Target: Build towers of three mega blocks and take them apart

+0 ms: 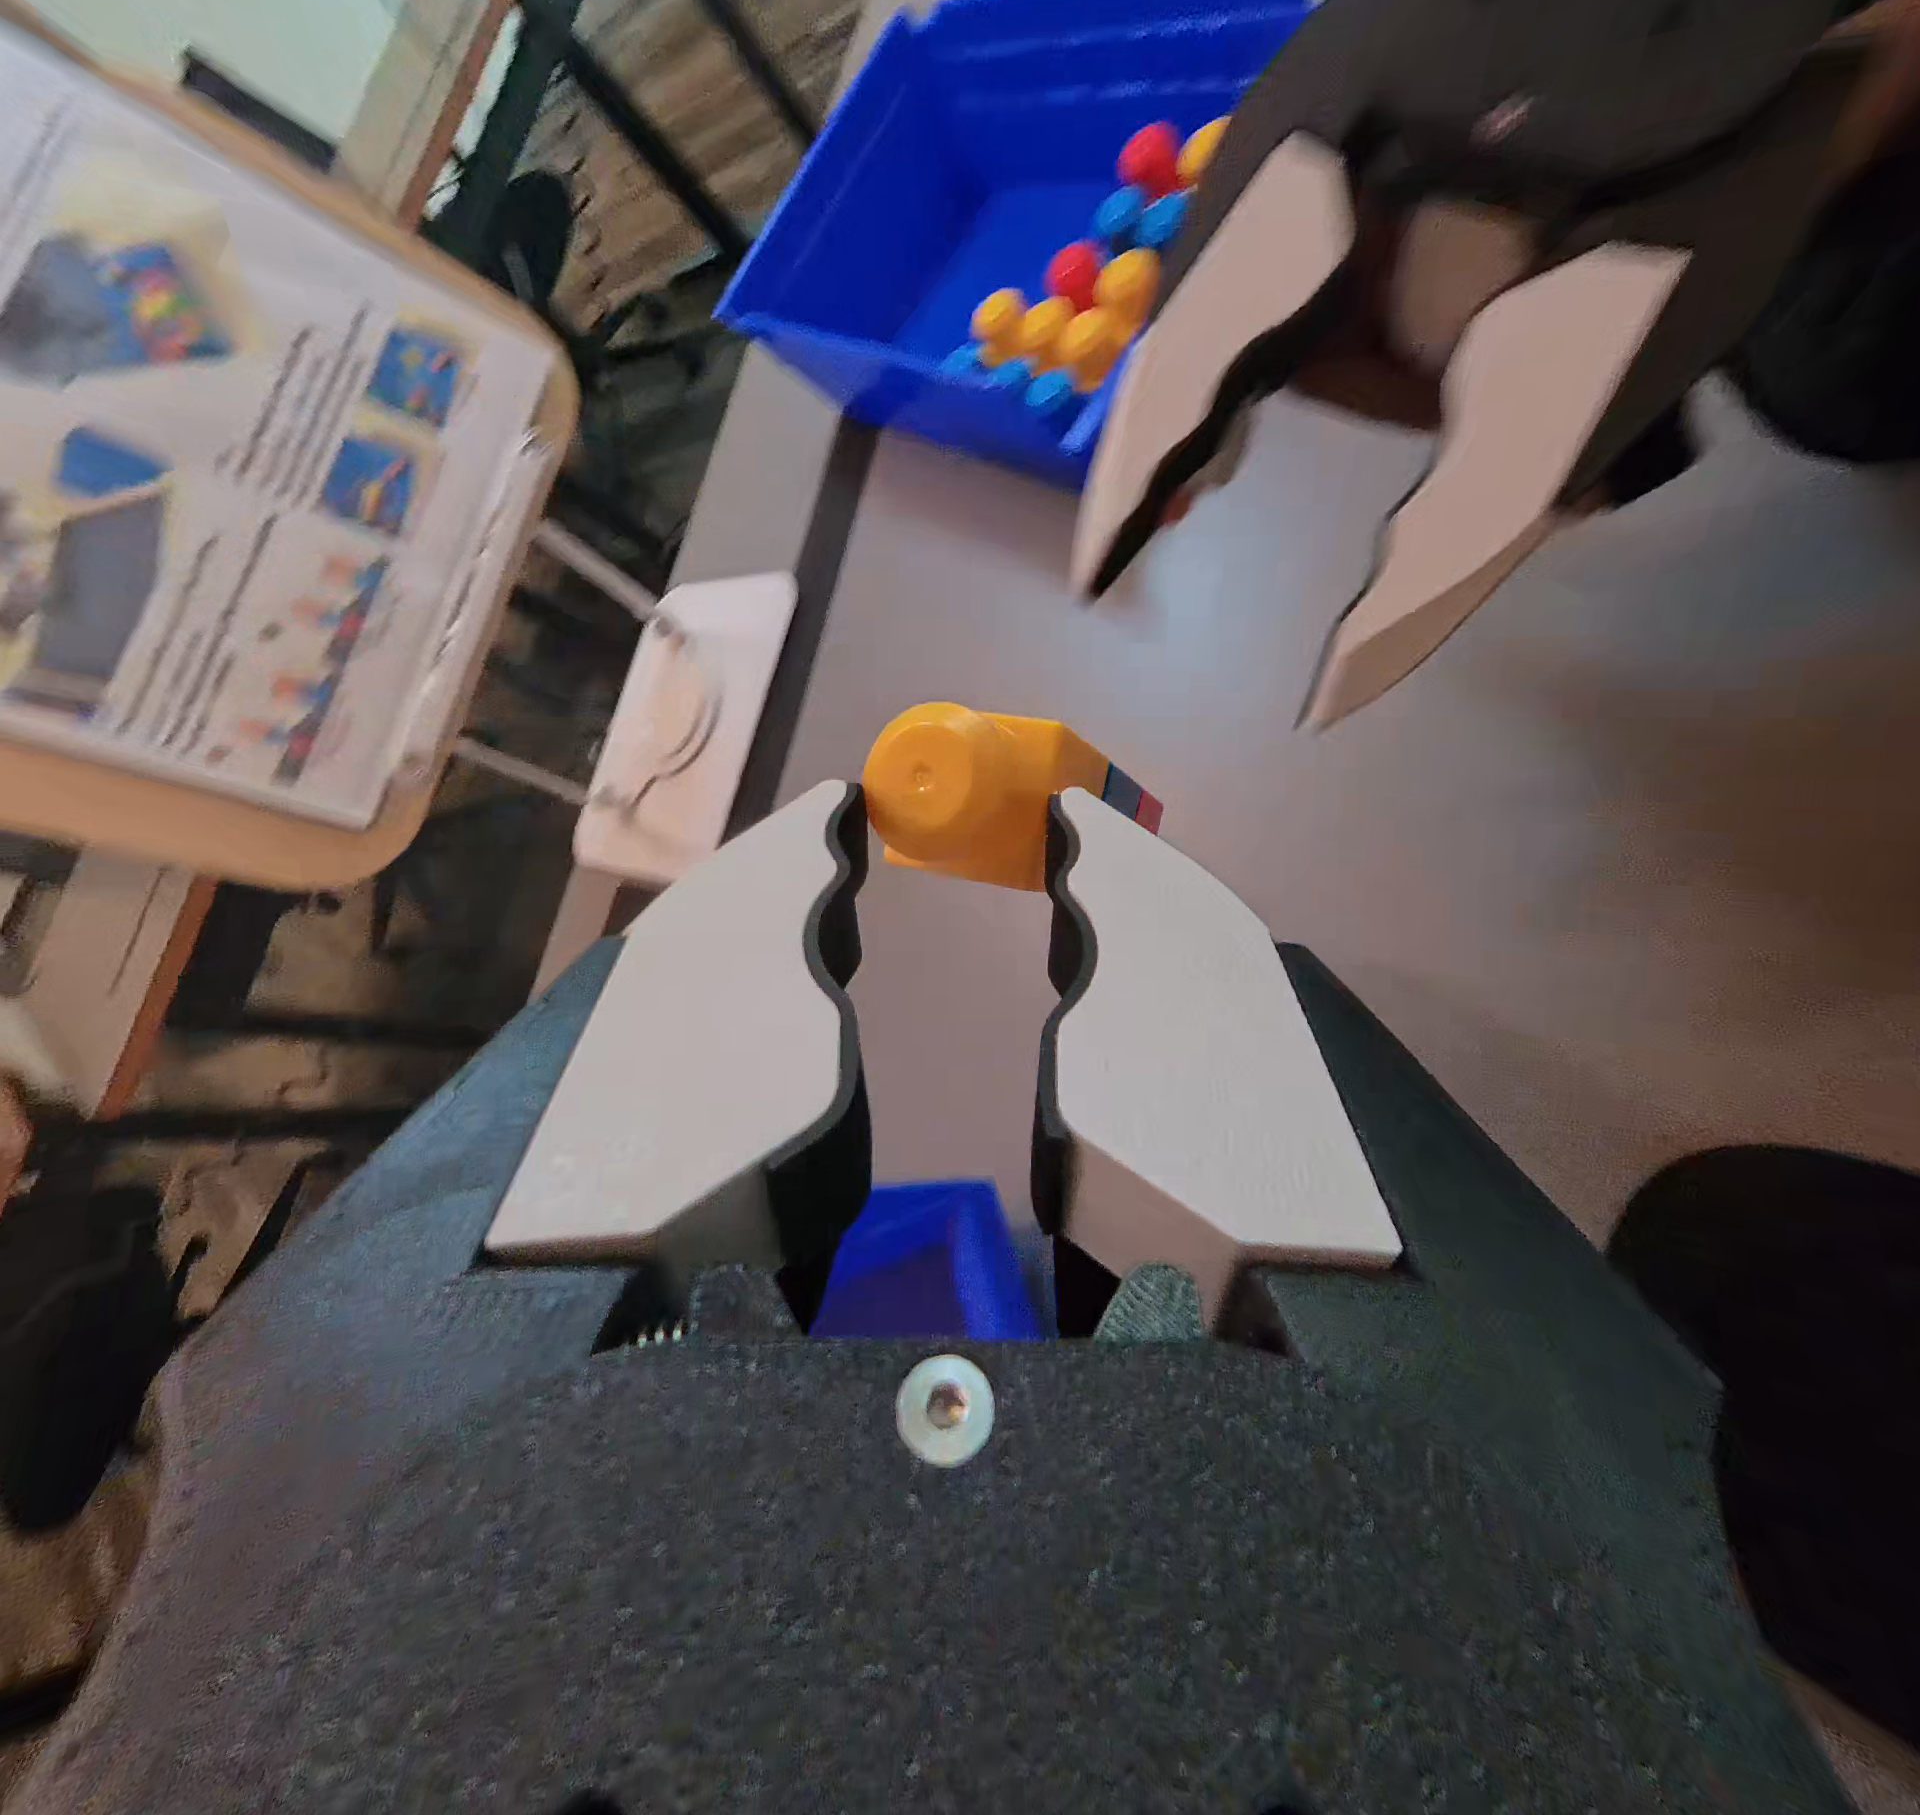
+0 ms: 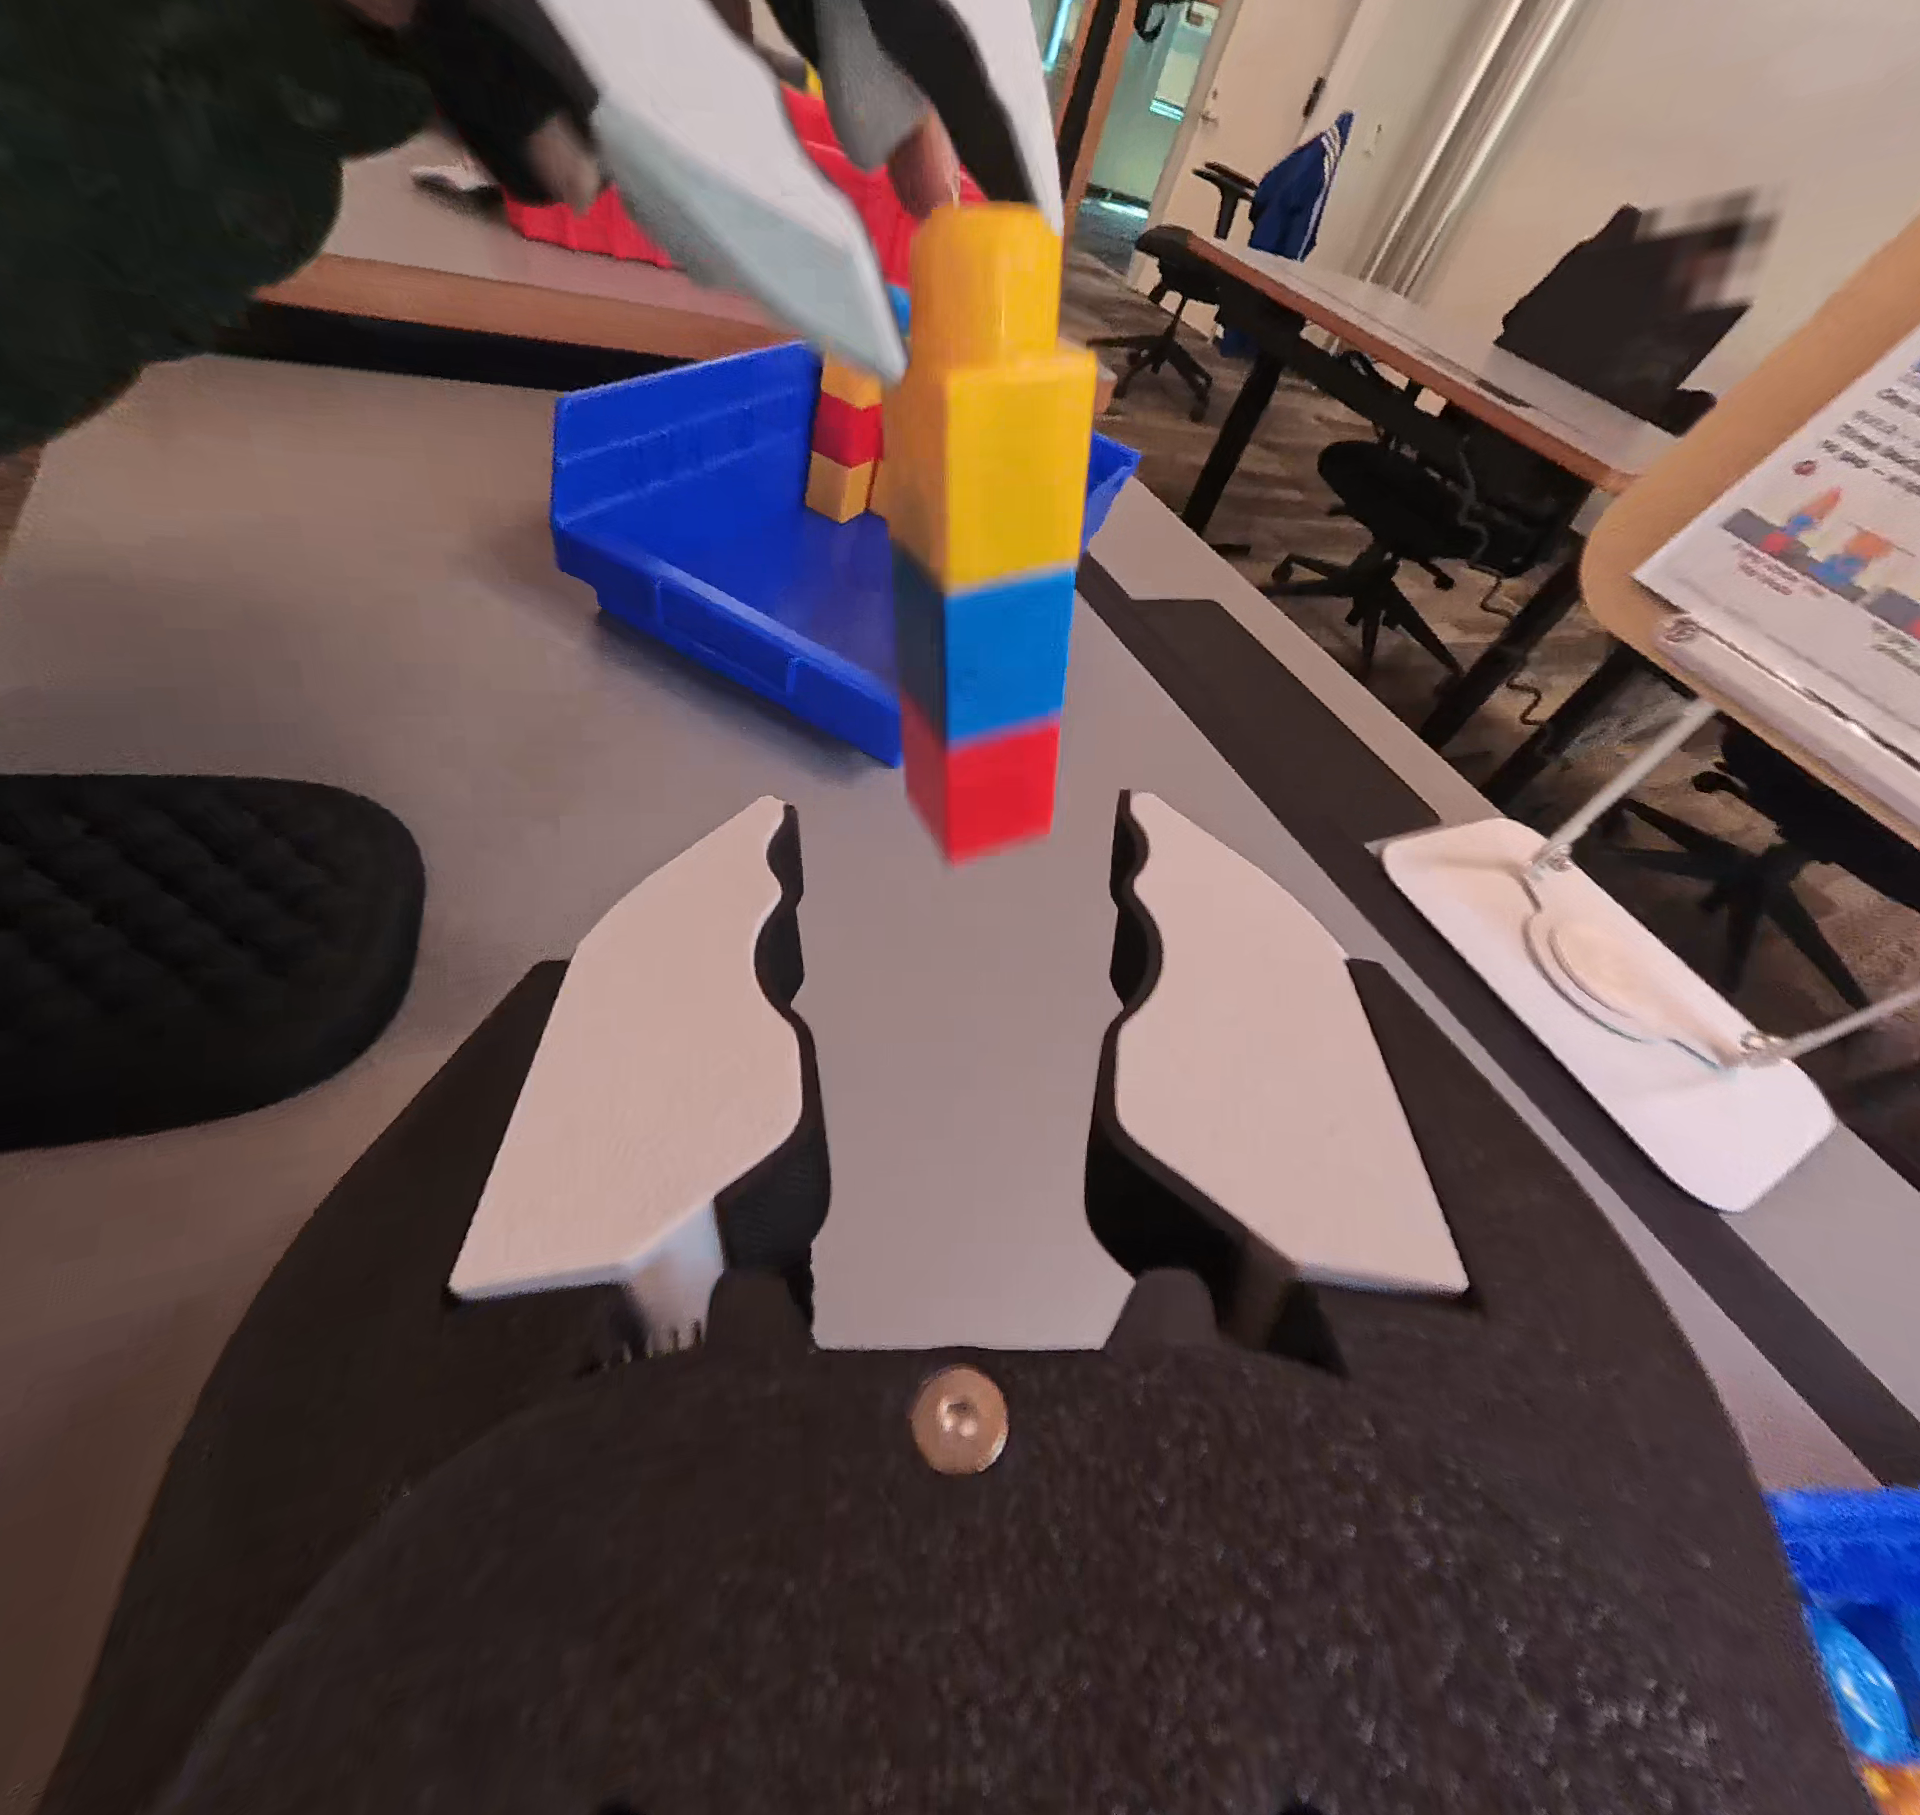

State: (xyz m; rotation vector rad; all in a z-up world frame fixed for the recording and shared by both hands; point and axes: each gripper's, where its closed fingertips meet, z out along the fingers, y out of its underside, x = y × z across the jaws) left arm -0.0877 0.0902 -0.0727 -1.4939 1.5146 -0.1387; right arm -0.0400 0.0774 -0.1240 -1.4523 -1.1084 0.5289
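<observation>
Tower [image 2: 982, 560] of three blocks hangs clamped in left claw [image 1: 951, 830] by its yellow top; right claw [image 2: 956, 830], released beneath, must grip the red block to pull it apart

Soft, even indoor light fills both views, bright without harsh glare. On the matte grey bench [image 1: 1351, 934] shadows are faint and diffuse, with a warm brownish cast toward the right of the left wrist view. Wide-angle distortion bends straight lines at the edges: the wooden-edged instruction board [image 1: 260, 435] bows and smears. The black-and-white right gripper [image 1: 1226, 622] is streaked with motion blur there, while the near left gripper [image 1: 951, 809] stays sharp. In the right wrist view, the stacked yellow, blue and red block tower [image 2: 987, 560] is slightly blurred, and the blue plastic bin [image 2: 717, 539] behind is soft. The small steel screw [image 2: 958, 1420] catches a highlight.
</observation>
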